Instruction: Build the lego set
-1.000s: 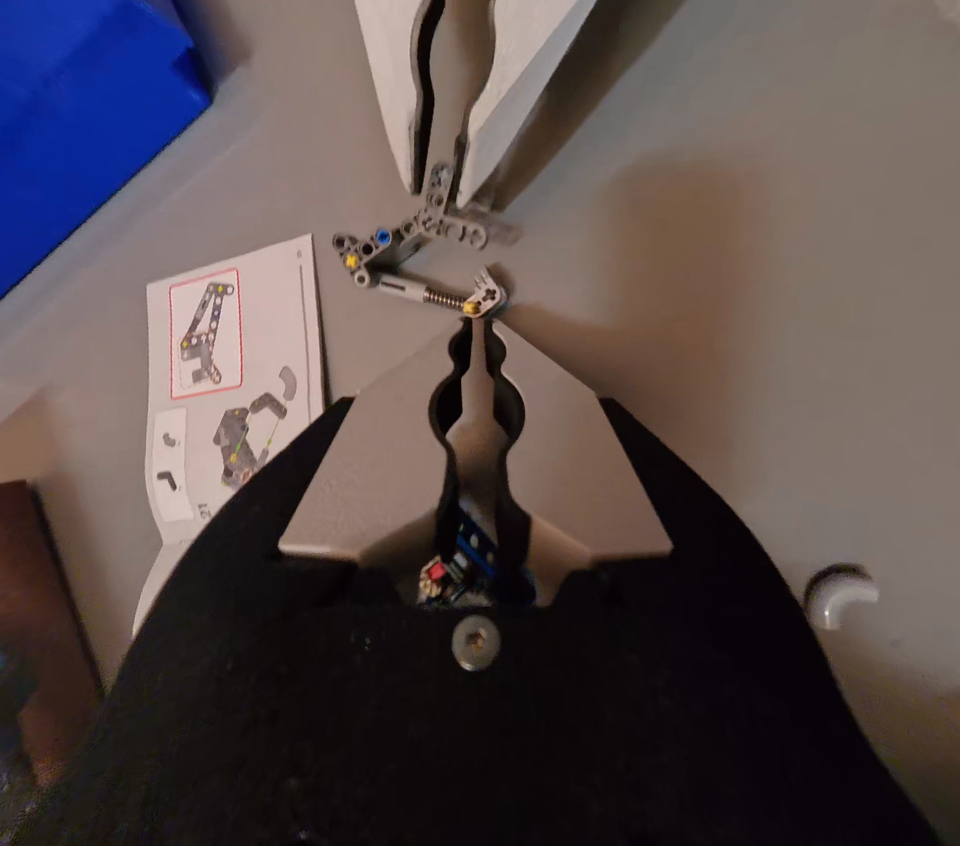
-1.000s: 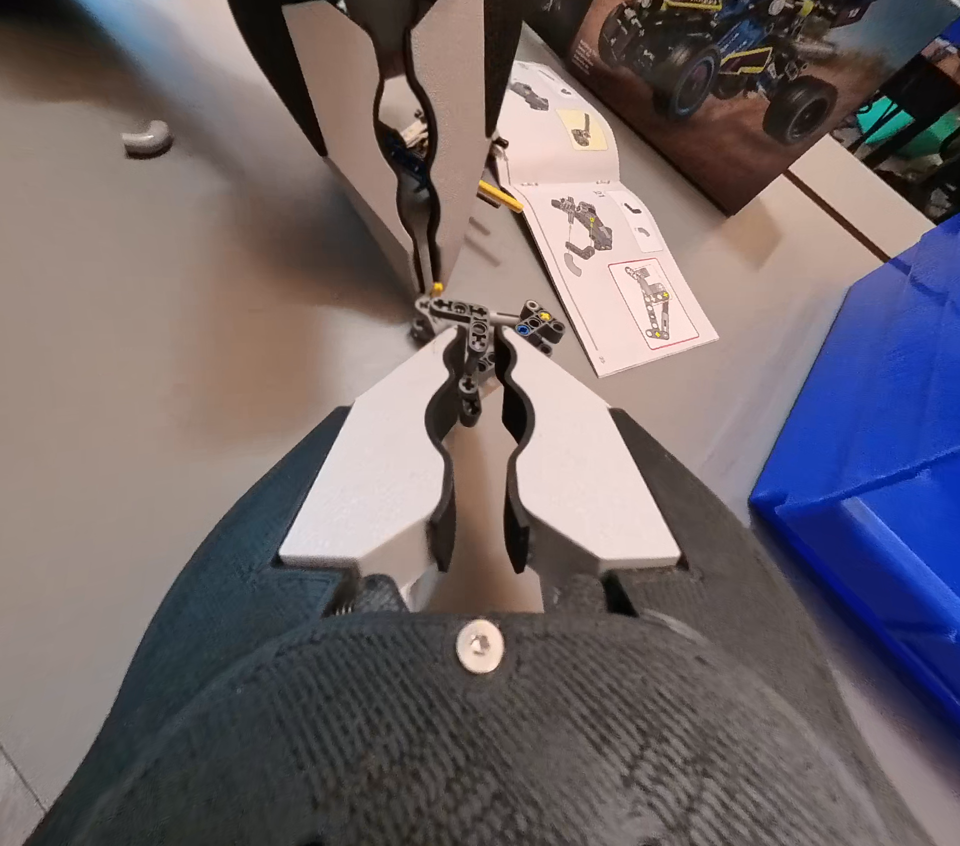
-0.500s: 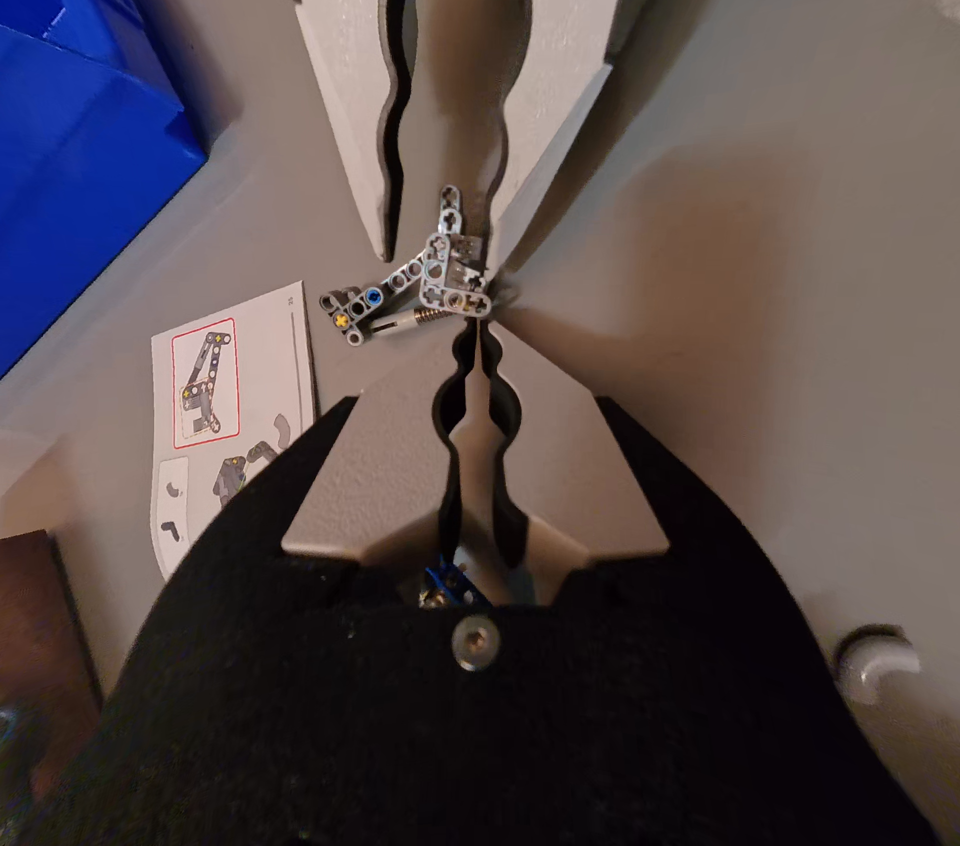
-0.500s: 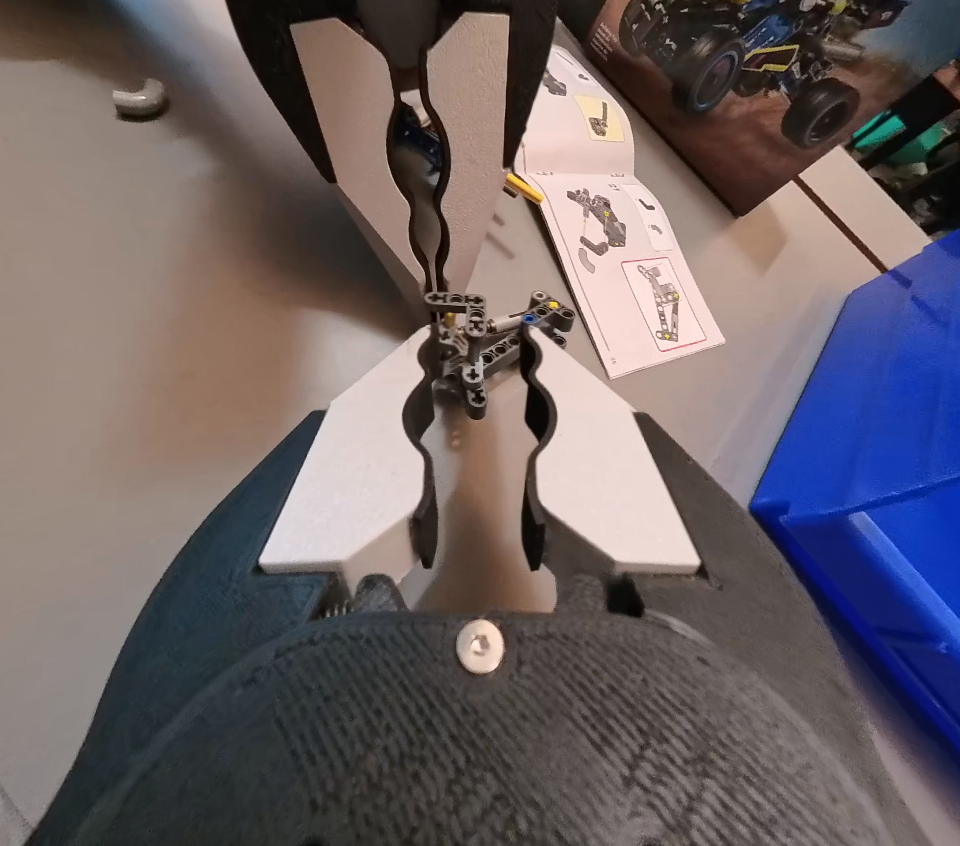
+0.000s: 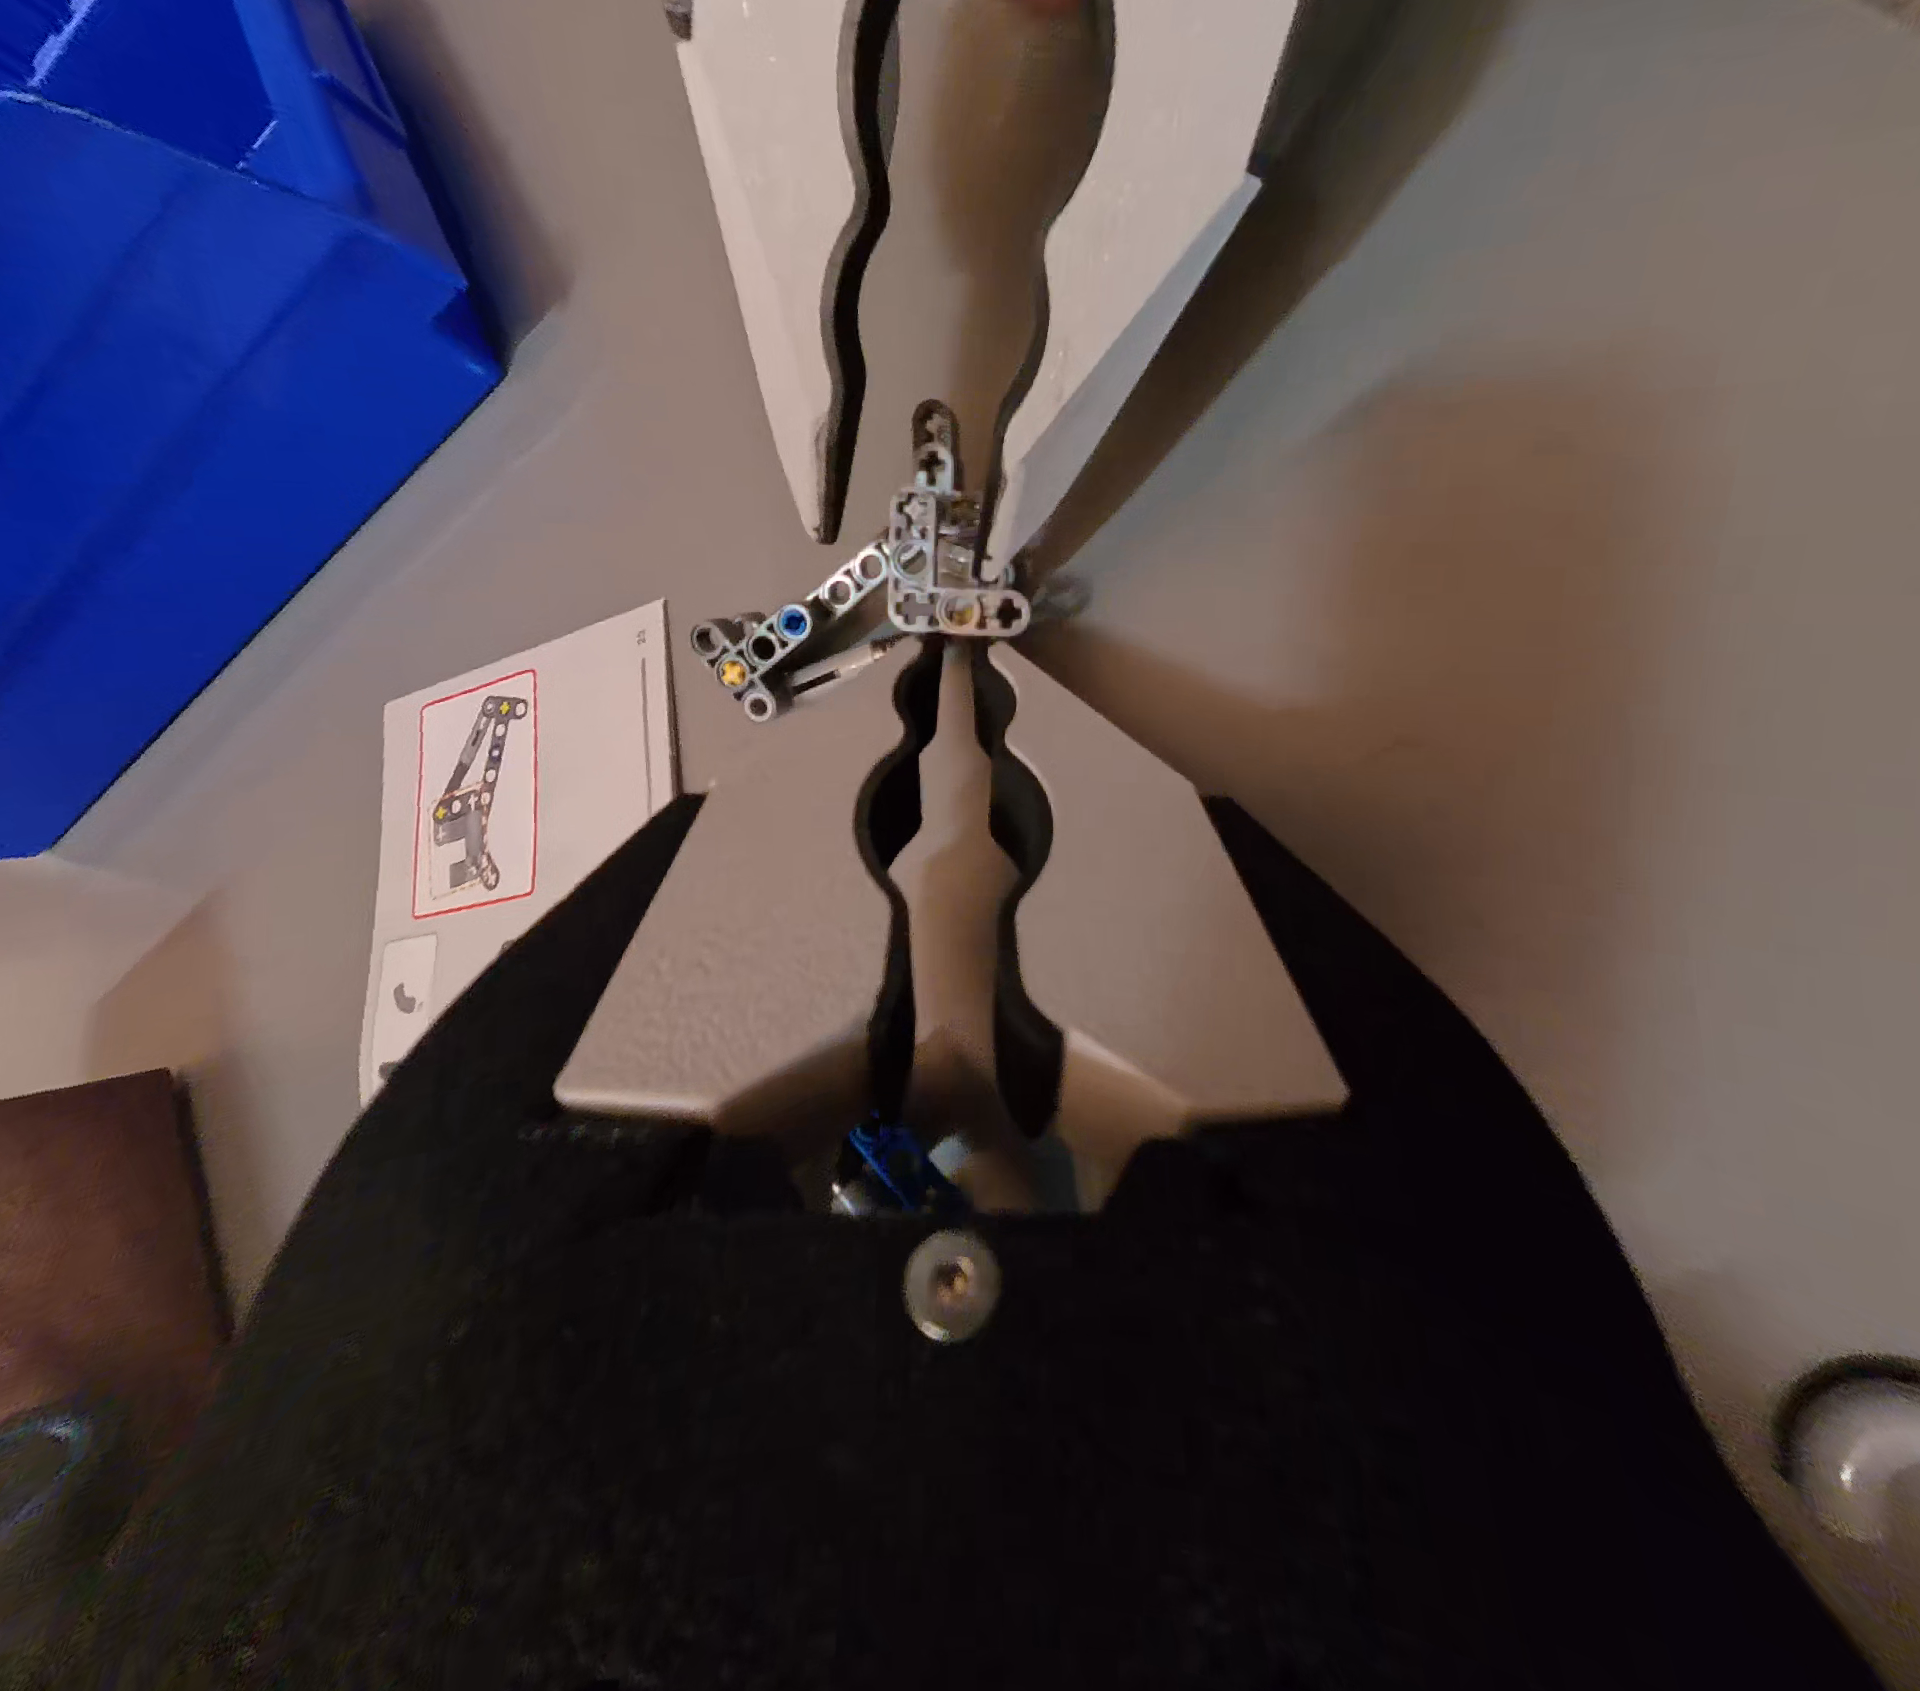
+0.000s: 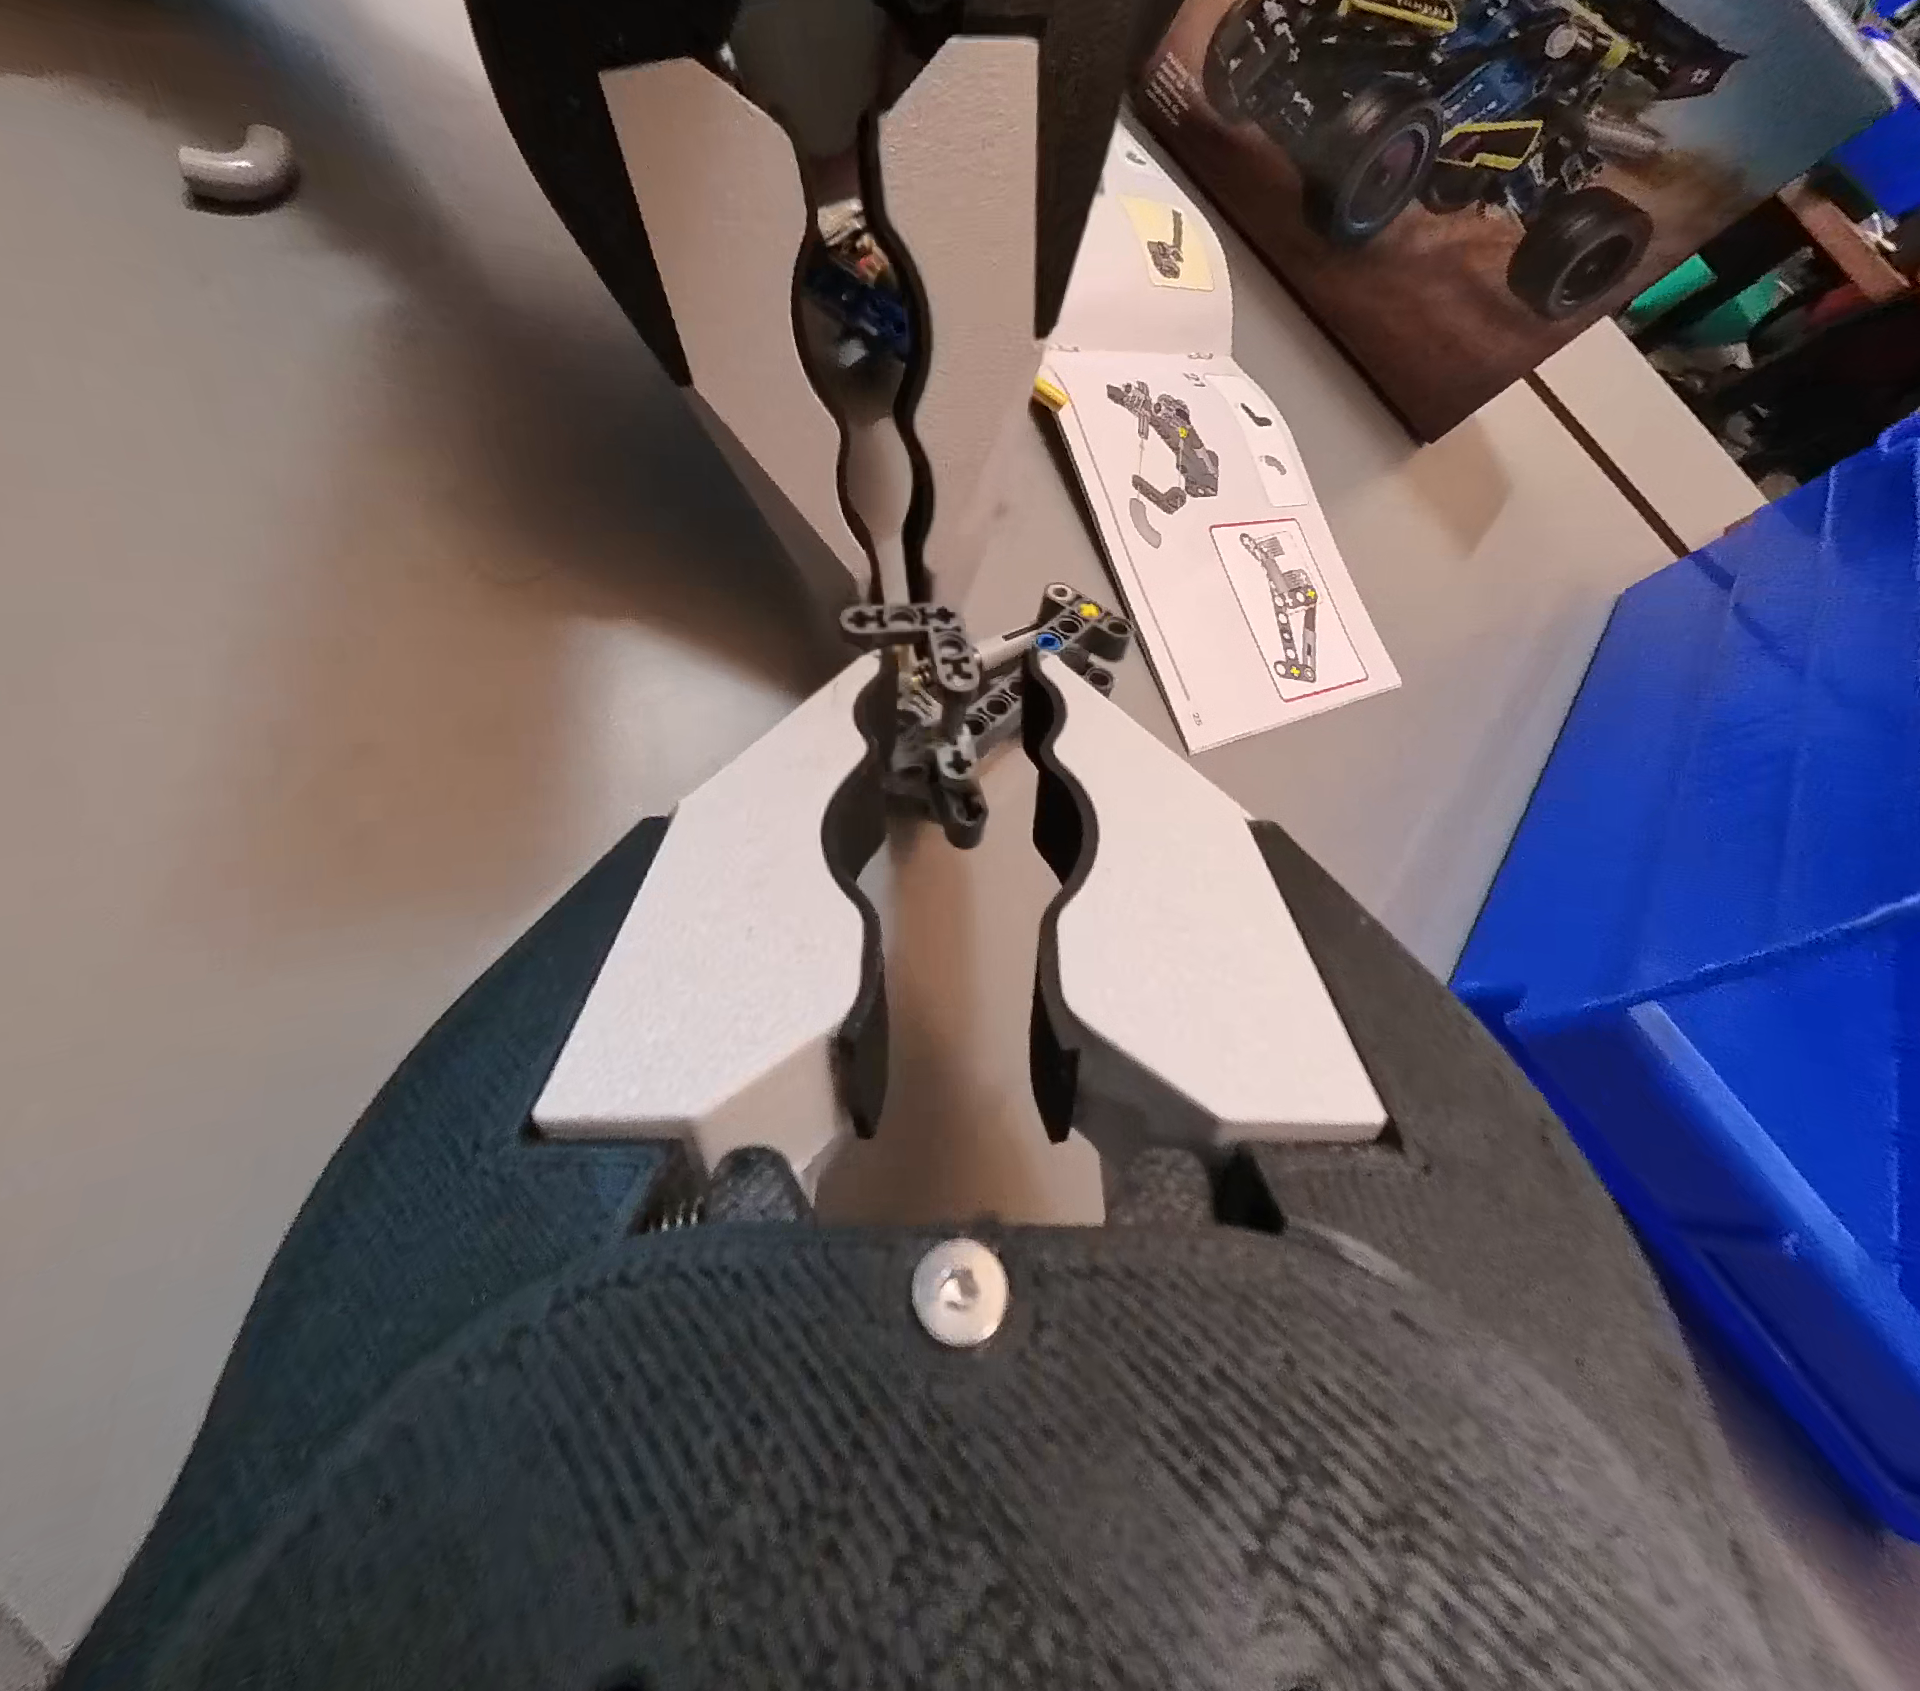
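Note:
A small grey Technic assembly (image 5: 914,592) of pinned beams, with a blue pin, yellow pins and a spring shock, hangs just above the grey table (image 5: 1455,706). My left gripper (image 5: 958,659) is shut on its near end. It also enters the right wrist view (image 6: 891,587) from the top. My right gripper (image 6: 948,680) is open, and the assembly (image 6: 940,727) sits between its fingers, close to the left one. In the left wrist view the right gripper (image 5: 914,514) comes down from the top, jaws apart around the assembly's upper arm.
An open instruction booklet (image 6: 1247,581) lies beside the assembly, also in the left wrist view (image 5: 520,768). The set's box (image 6: 1507,31) stands behind it. A blue bin (image 6: 1714,966) sits at the table edge. A light grey curved piece (image 6: 234,161) lies apart. The grippers are tip to tip, or close to it.
My right gripper has opened and let go of the assembly. The assembly has folded up closer to my left gripper, which keeps its hold. The two grippers have drawn nearer.

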A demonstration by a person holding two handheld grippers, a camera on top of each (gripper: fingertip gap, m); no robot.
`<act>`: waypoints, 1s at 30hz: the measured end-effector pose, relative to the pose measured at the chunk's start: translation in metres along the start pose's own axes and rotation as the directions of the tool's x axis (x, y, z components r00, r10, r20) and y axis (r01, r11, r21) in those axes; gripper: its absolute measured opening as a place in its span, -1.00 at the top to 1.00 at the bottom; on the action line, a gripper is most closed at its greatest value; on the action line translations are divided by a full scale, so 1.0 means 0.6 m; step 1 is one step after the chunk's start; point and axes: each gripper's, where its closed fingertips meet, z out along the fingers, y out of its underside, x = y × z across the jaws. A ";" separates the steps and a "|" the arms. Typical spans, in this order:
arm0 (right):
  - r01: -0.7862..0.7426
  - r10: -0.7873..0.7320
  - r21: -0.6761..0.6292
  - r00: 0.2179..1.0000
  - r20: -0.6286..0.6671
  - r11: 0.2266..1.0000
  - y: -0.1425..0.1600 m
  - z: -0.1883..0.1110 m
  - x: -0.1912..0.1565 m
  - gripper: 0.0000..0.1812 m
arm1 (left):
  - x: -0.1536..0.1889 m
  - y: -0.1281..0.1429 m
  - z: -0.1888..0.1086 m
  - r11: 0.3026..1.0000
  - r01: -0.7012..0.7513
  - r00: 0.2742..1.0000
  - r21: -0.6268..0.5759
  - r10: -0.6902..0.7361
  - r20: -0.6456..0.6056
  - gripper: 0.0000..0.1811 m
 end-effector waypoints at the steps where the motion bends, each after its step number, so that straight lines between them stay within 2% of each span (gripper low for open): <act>1: -0.007 0.007 0.010 1.000 0.008 1.000 -0.003 -0.001 -0.002 0.75 | -0.001 0.000 0.001 1.000 -0.006 1.000 0.002 0.006 0.007 0.99; 5: -0.024 0.023 0.030 0.999 0.031 0.999 -0.010 -0.001 -0.012 0.72 | 0.001 -0.006 0.002 1.000 -0.016 1.000 0.021 0.016 0.005 1.00; 11: -0.023 0.022 -0.024 0.999 -0.025 0.999 0.012 0.002 0.002 0.67 | 0.007 0.000 0.003 1.000 -0.024 1.000 0.007 0.024 -0.017 1.00; 17: -0.052 0.051 -0.019 0.998 -0.028 0.998 0.019 -0.009 0.001 0.64 | 0.000 -0.004 0.001 1.000 -0.001 1.000 0.025 0.001 0.002 0.90; 22: -0.015 0.011 -0.076 0.999 -0.050 0.997 0.042 -0.011 0.016 0.61 | 0.003 0.004 -0.003 0.998 -0.057 0.998 -0.017 0.057 -0.003 0.87; 25: -0.035 0.028 -0.098 0.997 -0.074 0.995 0.059 -0.018 0.035 0.62 | -0.022 0.007 -0.023 0.997 -0.071 0.996 -0.036 0.073 0.056 0.85; 27: -0.069 0.061 -0.098 0.994 -0.087 0.993 0.067 -0.022 0.043 0.62 | -0.049 0.008 -0.033 0.995 -0.089 0.989 -0.053 0.094 0.111 0.77; 30: -0.110 0.095 -0.147 0.990 -0.104 0.983 0.075 -0.035 0.045 0.67 | -0.066 0.005 -0.022 0.995 -0.085 0.995 -0.061 0.088 0.052 0.49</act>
